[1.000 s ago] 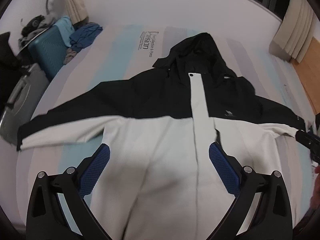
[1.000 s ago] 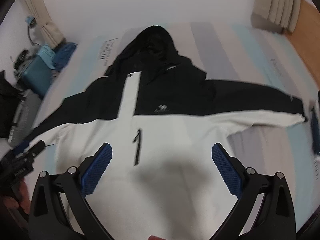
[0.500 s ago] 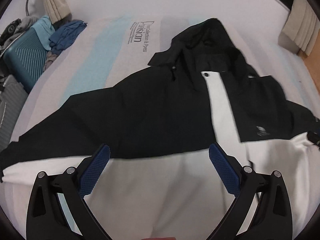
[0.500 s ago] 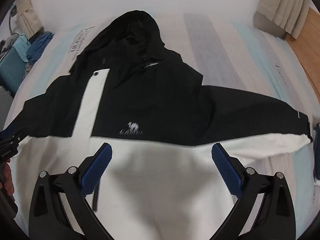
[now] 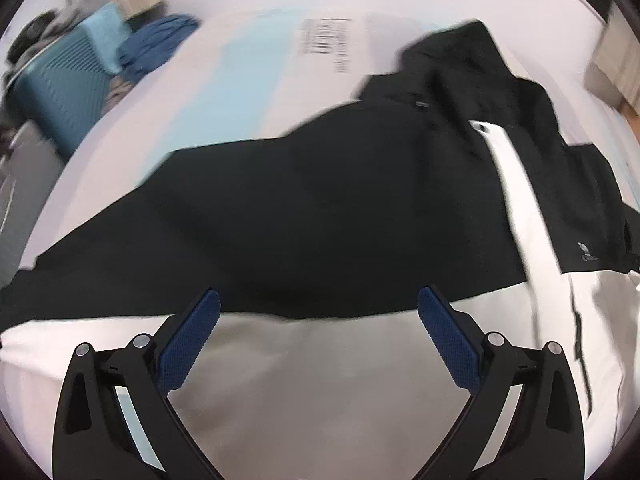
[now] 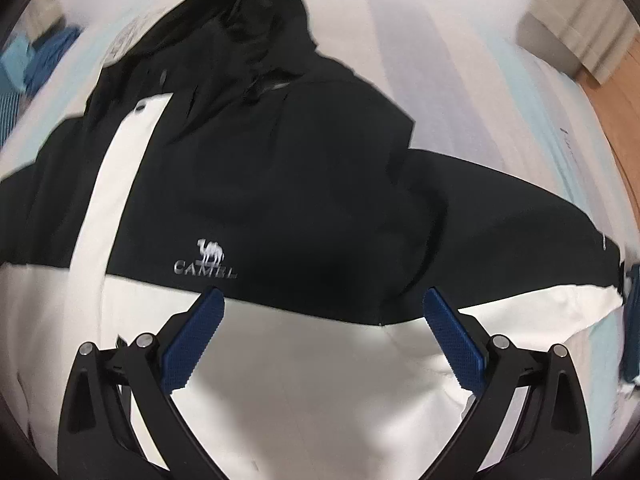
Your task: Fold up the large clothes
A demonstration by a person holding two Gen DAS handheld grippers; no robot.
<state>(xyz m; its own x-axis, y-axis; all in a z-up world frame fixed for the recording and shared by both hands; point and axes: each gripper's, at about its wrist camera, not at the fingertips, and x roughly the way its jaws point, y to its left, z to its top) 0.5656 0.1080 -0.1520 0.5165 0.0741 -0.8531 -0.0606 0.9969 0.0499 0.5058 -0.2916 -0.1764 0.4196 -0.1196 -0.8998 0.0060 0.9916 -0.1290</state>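
Striped bedding (image 5: 224, 92) in pale blue, white and grey covers the mattress that serves as the work surface. A black-and-white hooded jacket (image 5: 320, 220) lies front-up and spread flat across it, both sleeves extended outward. The upper body, hood (image 6: 256, 20) and upper sleeve halves are black; the lower body, front placket (image 5: 524, 208) and lower sleeve halves are white. A camel logo with the word CAMEL (image 6: 206, 262) sits on the black chest panel, beside the placket.

The left gripper (image 5: 318, 334) hangs over the boundary between black and white fabric on the left side of the garment. Its blue pads (image 5: 188, 348) are spread wide with nothing between them. The right gripper (image 6: 324, 336) hangs over the same boundary just below the logo, likewise spread wide and empty. Whether either one touches the cloth cannot be determined.

Beyond the far left edge of the bed stands a teal ribbed suitcase (image 5: 68, 96), closed; its contents are not visible. Blue clothing (image 5: 156, 44) is heaped beside it. Wooden flooring (image 6: 624, 120) shows at the right.
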